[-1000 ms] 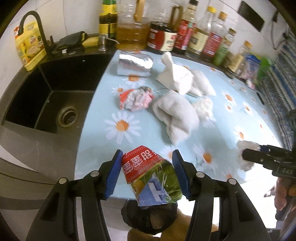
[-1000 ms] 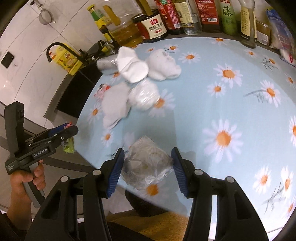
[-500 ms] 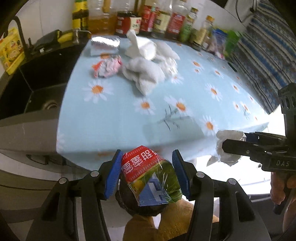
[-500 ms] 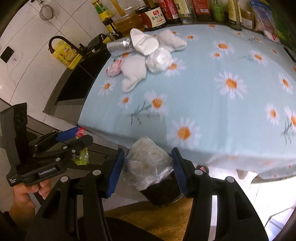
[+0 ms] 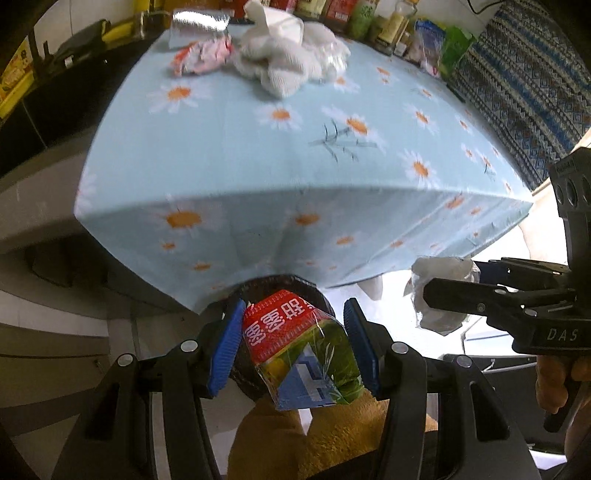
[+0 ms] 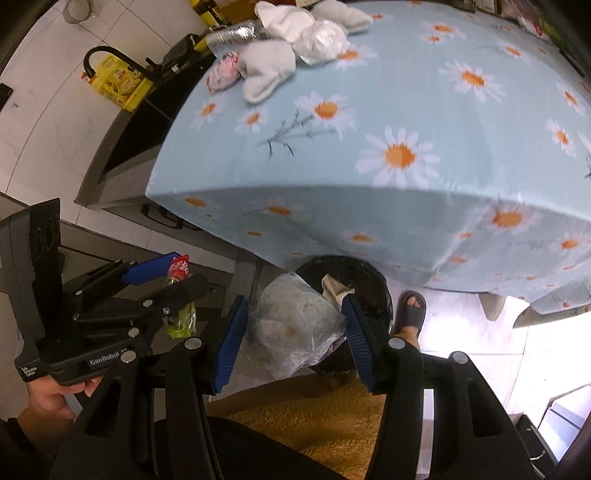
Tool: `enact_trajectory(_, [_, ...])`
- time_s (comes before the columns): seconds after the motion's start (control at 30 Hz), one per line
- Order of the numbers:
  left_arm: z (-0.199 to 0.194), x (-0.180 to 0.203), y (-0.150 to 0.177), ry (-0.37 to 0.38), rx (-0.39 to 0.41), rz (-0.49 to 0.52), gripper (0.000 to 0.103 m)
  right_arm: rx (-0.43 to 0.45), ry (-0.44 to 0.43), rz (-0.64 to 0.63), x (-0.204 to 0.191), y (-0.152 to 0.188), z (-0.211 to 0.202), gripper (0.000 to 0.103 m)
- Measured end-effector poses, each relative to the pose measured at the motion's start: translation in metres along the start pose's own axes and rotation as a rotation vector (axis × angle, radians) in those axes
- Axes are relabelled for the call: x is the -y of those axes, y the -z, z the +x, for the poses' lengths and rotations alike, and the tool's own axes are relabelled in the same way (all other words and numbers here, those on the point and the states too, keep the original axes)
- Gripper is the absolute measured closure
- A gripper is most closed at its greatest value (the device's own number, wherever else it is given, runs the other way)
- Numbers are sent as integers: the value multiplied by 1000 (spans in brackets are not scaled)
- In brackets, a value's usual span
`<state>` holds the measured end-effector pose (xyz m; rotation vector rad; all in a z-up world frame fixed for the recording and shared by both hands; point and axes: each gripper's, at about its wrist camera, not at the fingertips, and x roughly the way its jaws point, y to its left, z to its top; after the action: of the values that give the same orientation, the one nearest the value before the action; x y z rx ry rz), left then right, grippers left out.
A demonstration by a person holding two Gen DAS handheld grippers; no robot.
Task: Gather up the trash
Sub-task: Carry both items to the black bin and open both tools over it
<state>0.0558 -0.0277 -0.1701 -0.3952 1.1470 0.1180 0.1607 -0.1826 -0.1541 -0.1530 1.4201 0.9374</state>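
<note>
- Left gripper [image 5: 293,341]: blue pads closed to a moderate gap on a red-and-green snack wrapper [image 5: 301,347], held across its sides. The wrapper hangs below the near edge of the table, directly in front of the black-lined trash bin [image 5: 280,286].
- Right gripper [image 6: 293,341]: pads closed to a similar gap on a crumpled clear plastic bag [image 6: 291,325], gripped across the bulk of the wad. It sits just left of and touching the near rim of the trash bin [image 6: 369,280].
- Handling, snack wrapper: judged very light, thin film, creased and slick. It folds under pad pressure; a grip on the doubled, crumpled part is safer than on a single flap. It may cling to a pad on release.
- Handling, plastic bag: judged light, soft and springy, with some whitish content inside that cannot be identified. A central grip across the wad holds best; loose corners would slip out.
- Bin: open mouth, black liner, one pale piece of rubbish already inside. It stands on the floor partly under the overhang of the daisy tablecloth [image 6: 369,184].
- Remaining on the far side of the table: a pink crumpled wrapper [image 6: 221,74], white cloths [image 6: 269,66], a wad of clear film [image 6: 321,40] and a foil roll [image 6: 232,35].
- A sandalled foot [image 6: 410,314] stands just right of the bin.
</note>
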Motion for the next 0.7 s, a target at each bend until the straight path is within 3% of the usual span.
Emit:
enact_trajectory(0.43, [27,-1,7,17,-85,-3,48,-43,-5,19,4,3,20,49])
enact_trajectory(0.57, [27,3,7,-37,-82,24,48,-45,-8,30,4,2,21,49])
enact_trajectory(0.6, [27,4,7,-38,-82,27,46,-47,-11,36,5,2,21,48])
enact_trajectory(0.67, [29,1,5,-18,-97,-4,23,-46,-14,52,7,2,21,41])
enact_trajectory(0.7, [30,-2,5,-11,-103,-20,21,-43,-15,58,8,1,21,38])
